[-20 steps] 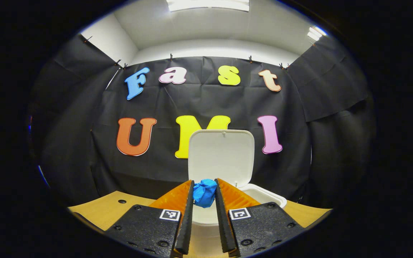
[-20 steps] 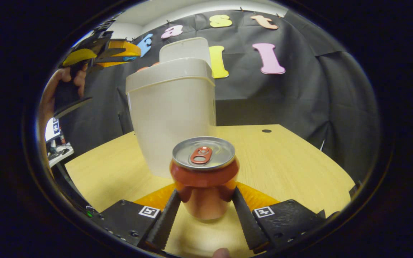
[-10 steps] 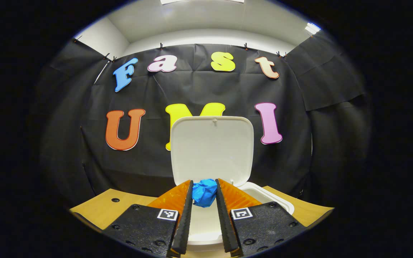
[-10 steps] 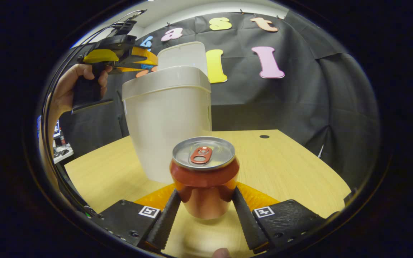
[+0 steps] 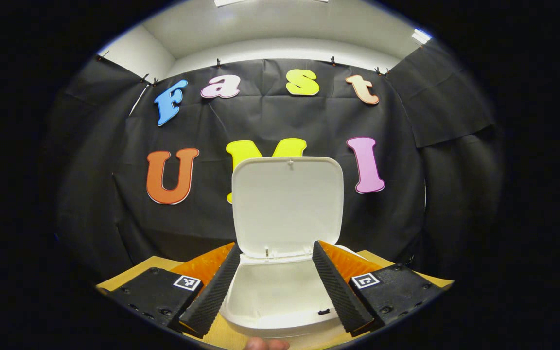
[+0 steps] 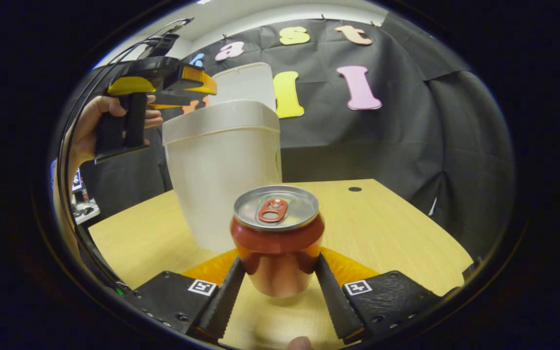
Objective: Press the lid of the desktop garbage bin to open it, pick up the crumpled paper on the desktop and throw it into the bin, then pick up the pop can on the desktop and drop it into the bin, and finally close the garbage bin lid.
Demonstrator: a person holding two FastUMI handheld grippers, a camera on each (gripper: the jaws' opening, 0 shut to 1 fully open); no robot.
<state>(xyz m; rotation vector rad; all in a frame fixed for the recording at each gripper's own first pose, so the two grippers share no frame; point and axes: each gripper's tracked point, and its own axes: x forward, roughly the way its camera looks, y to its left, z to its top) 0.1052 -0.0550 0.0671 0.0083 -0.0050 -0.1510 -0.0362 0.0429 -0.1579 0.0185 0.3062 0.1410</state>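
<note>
At lower centre, the right gripper pinches the pop can mid-body; thin, slick and dentable, it wants gentle pressure, while the left gripper gapes empty above the bin.

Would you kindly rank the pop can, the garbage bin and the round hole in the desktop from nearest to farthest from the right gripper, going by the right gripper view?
1. Pop can: between the right gripper's fingers.
2. Garbage bin: just behind the can, slightly left, lid up.
3. Round hole: farther back on the desktop, to the right.
</note>
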